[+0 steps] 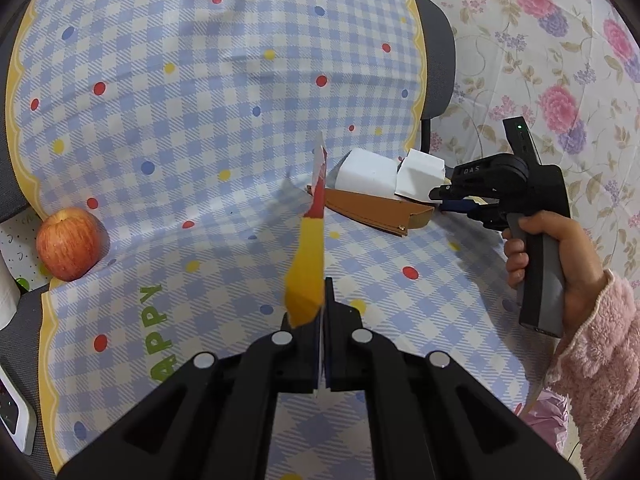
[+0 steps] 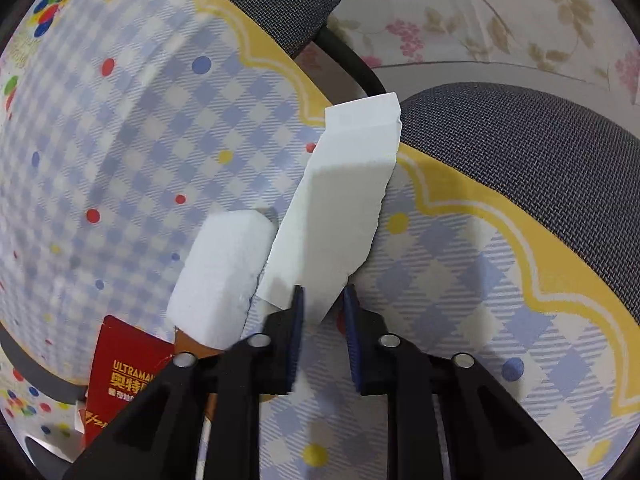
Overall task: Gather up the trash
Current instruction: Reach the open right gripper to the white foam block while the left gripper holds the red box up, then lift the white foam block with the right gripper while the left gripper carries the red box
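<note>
- The blue-and-white checked cloth with coloured dots and a yellow scalloped border (image 1: 168, 92) covers the work surface, draped over grey mesh chair seats (image 2: 540, 128). Several pieces of trash lie on it, so by my reading the collecting is only partly under way.
- A flat brown cardboard piece (image 1: 372, 210) lies near the cloth's far right edge, under the foam; no gripper touches it, so it is left to pick up.
- Two white foam blocks sit on and beside that cardboard. The longer white foam block (image 2: 340, 200) has its near end between the fingers of the right gripper (image 2: 322, 312); the jaws stand narrowly apart around that end, and I cannot tell whether the pads press it. I judge this pick to be just starting.
- The shorter white foam block (image 2: 224, 276) rests just left of it, touching or nearly so, ungripped.
- The thin yellow-and-red printed card wrapper (image 1: 310, 256) is clamped upright in the left gripper (image 1: 322, 312), jaws closed tight on its lower end, lifted above the cloth. That piece is collected but not visibly deposited; no bin shows.
- The red apple (image 1: 68, 244) sits at the cloth's left edge, well apart; probably not trash.
</note>
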A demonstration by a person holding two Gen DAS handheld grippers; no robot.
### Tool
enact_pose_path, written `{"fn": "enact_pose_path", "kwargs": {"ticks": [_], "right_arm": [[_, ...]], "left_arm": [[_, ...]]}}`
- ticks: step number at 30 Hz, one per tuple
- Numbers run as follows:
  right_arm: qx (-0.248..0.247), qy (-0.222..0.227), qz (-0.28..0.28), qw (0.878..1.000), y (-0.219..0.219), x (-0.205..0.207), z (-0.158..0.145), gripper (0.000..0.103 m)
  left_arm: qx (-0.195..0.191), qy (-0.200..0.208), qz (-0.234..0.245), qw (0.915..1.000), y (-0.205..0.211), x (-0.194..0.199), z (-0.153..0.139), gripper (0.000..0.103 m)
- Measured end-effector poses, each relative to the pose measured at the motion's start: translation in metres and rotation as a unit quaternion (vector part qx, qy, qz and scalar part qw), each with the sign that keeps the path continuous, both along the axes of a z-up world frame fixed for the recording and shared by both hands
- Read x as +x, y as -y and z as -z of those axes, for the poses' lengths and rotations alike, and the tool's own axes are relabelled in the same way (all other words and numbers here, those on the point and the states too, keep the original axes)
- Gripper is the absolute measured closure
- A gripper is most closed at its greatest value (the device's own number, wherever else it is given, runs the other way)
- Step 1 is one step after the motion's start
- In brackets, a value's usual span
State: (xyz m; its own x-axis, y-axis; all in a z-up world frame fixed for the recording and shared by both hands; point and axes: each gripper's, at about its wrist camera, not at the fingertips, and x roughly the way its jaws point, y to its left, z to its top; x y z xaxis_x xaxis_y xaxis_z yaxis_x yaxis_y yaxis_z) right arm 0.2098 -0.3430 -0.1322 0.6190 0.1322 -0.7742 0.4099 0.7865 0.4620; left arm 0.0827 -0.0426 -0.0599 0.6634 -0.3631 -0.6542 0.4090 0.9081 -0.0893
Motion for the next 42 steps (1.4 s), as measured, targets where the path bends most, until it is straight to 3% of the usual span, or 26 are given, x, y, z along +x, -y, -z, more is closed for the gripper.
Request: {"fn": "enact_pose_path", "kwargs": {"ticks": [6, 9, 15, 29, 42], "right_arm": [[-0.098, 0.021, -0.035, 0.994, -0.013, -0.026, -0.029, 0.101], [-0.166, 0.045, -0.065, 0.983, -0.027, -0.062, -0.056, 0.103], [-0.219, 0.077, -0.089, 0.969, -0.039, -0.147, -0.089, 0.103], [-0.227, 0.093, -0.055, 0.968, -0.023, -0.306, -0.110, 0.103], [-0.236, 0.039, 0.003, 0.971, 0.008, -0.411, -0.084, 0.102]], "left_arm": [[0.001, 0.014, 0.006, 0.9999, 0.004, -0.013, -0.008, 0.103], [-0.006, 0.029, 0.011, 0.9995, 0.004, -0.026, -0.018, 0.103], [-0.019, 0.056, 0.027, 0.9979, 0.014, -0.064, -0.032, 0.103], [-0.046, 0.099, 0.132, 0.9853, 0.073, -0.159, -0.048, 0.103], [-0.036, 0.089, 0.240, 0.9661, 0.139, -0.235, -0.017, 0.103]]}}
